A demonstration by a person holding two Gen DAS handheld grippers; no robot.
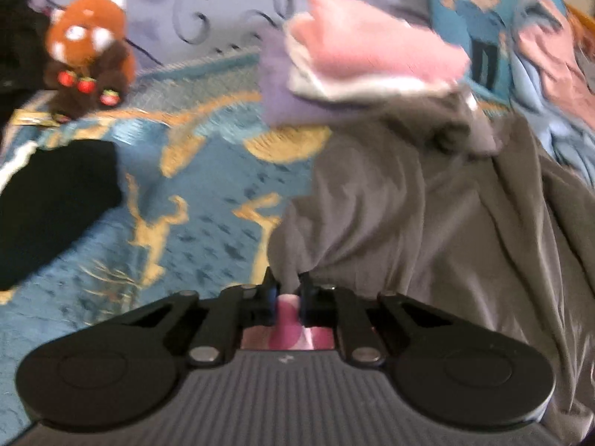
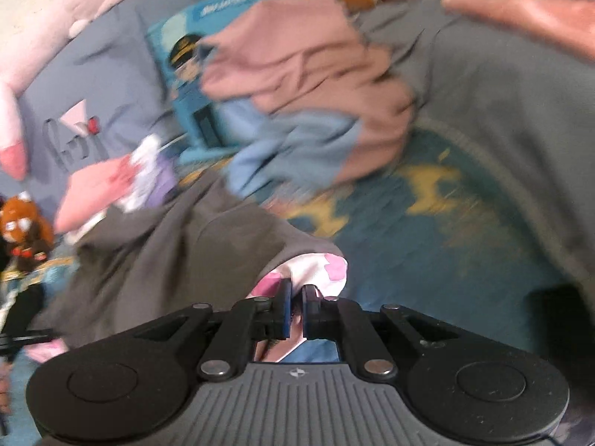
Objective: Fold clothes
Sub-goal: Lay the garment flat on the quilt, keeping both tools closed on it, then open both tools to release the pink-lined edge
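Both views blurred. Landmark: the grey garment, spread crumpled over a blue bedcover with gold animal figures. Left gripper sits at the garment's near edge, jaws drawn in tight on a pinch of grey cloth; a strip of white fabric with pink patches shows just behind the fingertips. Right gripper is likewise clamped, its jaws nearly together on the white-and-pink patterned fabric, which emerges from under the grey garment's edge; whether it is the garment's lining or a separate piece I cannot tell. Beyond the grey garment's far end lies a stack of folded pink and white cloth. To the far right of it, a blue cushion printed with a cartoon figure, with loose dusty-pink cloth and light blue cloth heaped against it. Left of the garment, across bare bedcover, a black item; beyond that, a brown-and-white plush animal. In the right wrist view a second, bluish-grey garment covers the bedcover to the right.
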